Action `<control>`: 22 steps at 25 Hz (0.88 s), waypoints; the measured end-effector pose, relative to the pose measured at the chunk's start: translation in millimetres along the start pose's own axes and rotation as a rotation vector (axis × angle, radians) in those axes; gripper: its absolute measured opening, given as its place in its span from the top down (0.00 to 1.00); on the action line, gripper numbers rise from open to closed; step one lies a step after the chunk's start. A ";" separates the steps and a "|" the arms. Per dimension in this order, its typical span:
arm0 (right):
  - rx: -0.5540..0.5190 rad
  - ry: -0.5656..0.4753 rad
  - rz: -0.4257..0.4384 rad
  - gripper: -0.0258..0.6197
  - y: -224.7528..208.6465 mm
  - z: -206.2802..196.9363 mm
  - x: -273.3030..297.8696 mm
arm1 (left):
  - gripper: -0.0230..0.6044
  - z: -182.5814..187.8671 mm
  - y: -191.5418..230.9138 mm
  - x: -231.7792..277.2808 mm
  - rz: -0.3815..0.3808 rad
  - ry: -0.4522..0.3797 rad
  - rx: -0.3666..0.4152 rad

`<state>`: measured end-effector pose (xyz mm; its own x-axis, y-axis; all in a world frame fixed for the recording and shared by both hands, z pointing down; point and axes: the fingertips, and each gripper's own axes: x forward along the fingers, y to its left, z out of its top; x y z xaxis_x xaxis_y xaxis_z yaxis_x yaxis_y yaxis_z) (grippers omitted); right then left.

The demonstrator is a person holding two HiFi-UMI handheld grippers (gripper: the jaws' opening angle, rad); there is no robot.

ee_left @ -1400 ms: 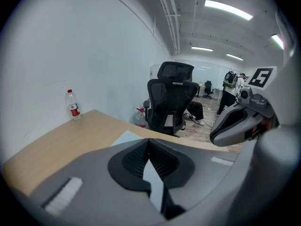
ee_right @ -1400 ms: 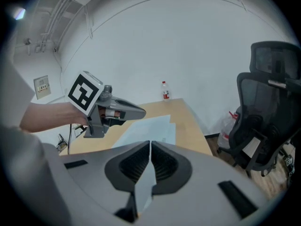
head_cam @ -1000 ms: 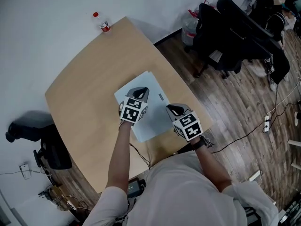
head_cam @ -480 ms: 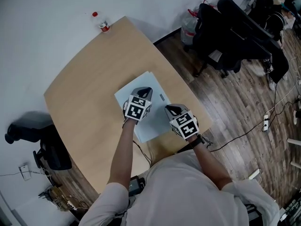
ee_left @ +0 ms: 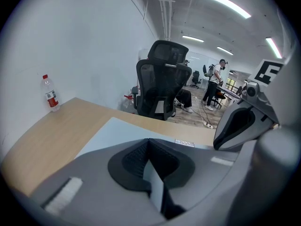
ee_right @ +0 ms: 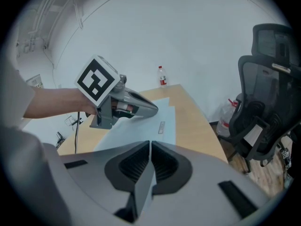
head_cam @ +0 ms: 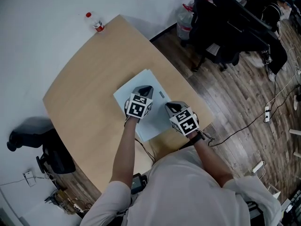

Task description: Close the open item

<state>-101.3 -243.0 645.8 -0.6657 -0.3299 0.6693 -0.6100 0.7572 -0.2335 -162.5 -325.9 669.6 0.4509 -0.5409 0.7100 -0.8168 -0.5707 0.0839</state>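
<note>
Two grippers, both closed, above one folder.
Left gripper (head_cam: pixel 143 90) has its two jaws pressed together with nothing between them, and the right gripper (head_cam: pixel 170 108) shows the same in its own view: jaws together, empty. They hang side by side, near each other but not touching, the left one a little farther from the person. Under both lies one pale folder (head_cam: pixel 157 120), flat on the table (head_cam: pixel 84 79) near its right edge; at its far end two edges show, one stepped behind the other. One small grey strip (head_cam: pixel 162 96) lies on the folder between the two grippers. One bottle (head_cam: pixel 96 23) with a red cap stands upright at the far corner of the table, well apart. One black chair (head_cam: pixel 225 27) stands on the floor beyond the right edge.
</note>
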 end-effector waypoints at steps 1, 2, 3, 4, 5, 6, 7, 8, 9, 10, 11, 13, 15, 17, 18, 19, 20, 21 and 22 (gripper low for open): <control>0.005 0.003 0.000 0.94 0.5 -1.4 1.1 | 0.95 -1.6 0.0 0.8 -0.003 0.003 -0.002; 0.009 0.006 0.001 0.94 0.8 -3.0 1.9 | 0.95 -2.9 -0.1 1.8 -0.005 0.004 -0.004; 0.014 0.009 0.002 0.94 0.9 -4.8 2.5 | 0.95 -4.1 -0.1 3.2 -0.007 0.006 -0.006; 0.017 0.014 0.002 0.94 0.7 -6.9 3.1 | 0.95 -5.3 -0.1 4.9 -0.008 0.009 -0.011; 0.021 0.018 0.002 0.94 0.2 -8.8 3.8 | 0.95 -6.5 0.0 6.8 -0.009 0.012 -0.016; 0.024 0.022 0.001 0.94 -0.5 -10.6 4.6 | 0.95 -7.5 0.0 8.6 -0.009 0.015 -0.021; 0.027 0.025 0.000 0.94 -1.4 -12.3 5.3 | 0.95 -8.3 -0.3 10.3 -0.010 0.017 -0.026; 0.032 0.028 -0.001 0.94 -2.2 -14.2 6.1 | 0.95 -9.1 -1.1 11.8 -0.011 0.017 -0.030; 0.036 0.030 -0.001 0.94 -2.9 -16.4 7.4 | 0.95 -10.1 -1.7 13.3 -0.013 0.018 -0.033; 0.041 0.034 0.000 0.94 -3.7 -18.9 9.4 | 0.95 -11.1 -1.8 14.9 -0.015 0.020 -0.036; 0.045 0.037 0.002 0.94 -4.7 -21.7 12.0 | 0.95 -11.9 -1.4 16.7 -0.016 0.022 -0.038; 0.056 0.044 0.004 0.94 -7.6 -27.4 17.4 | 0.95 -12.6 -0.5 20.7 -0.020 0.026 -0.042; 0.070 0.048 0.007 0.94 -9.2 -30.9 21.3 | 0.95 -14.0 -0.4 24.1 -0.024 0.033 -0.045; 0.072 0.054 0.007 0.94 -8.8 -32.7 24.2 | 0.95 -16.8 -0.2 26.7 -0.027 0.042 -0.046; 0.069 0.058 0.005 0.94 -8.6 -33.5 25.4 | 0.95 -18.0 0.1 28.0 -0.027 0.045 -0.045; 0.066 0.062 0.003 0.94 -8.8 -34.3 26.4 | 0.95 -18.7 0.3 29.1 -0.027 0.048 -0.044; 0.062 0.067 0.001 0.94 -9.1 -35.4 26.9 | 0.95 -18.9 0.2 30.0 -0.026 0.050 -0.043; 0.059 0.070 0.000 0.94 -9.5 -36.4 27.3 | 0.95 -18.9 0.0 30.7 -0.026 0.051 -0.043; 0.056 0.073 -0.001 0.94 -10.0 -37.4 27.7 | 0.95 -19.2 -0.2 31.5 -0.026 0.054 -0.044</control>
<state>-97.6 -238.7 693.0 -0.6334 -0.2873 0.7185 -0.6352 0.7234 -0.2707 -155.1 -331.0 705.4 0.4531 -0.4919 0.7435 -0.8207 -0.5559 0.1323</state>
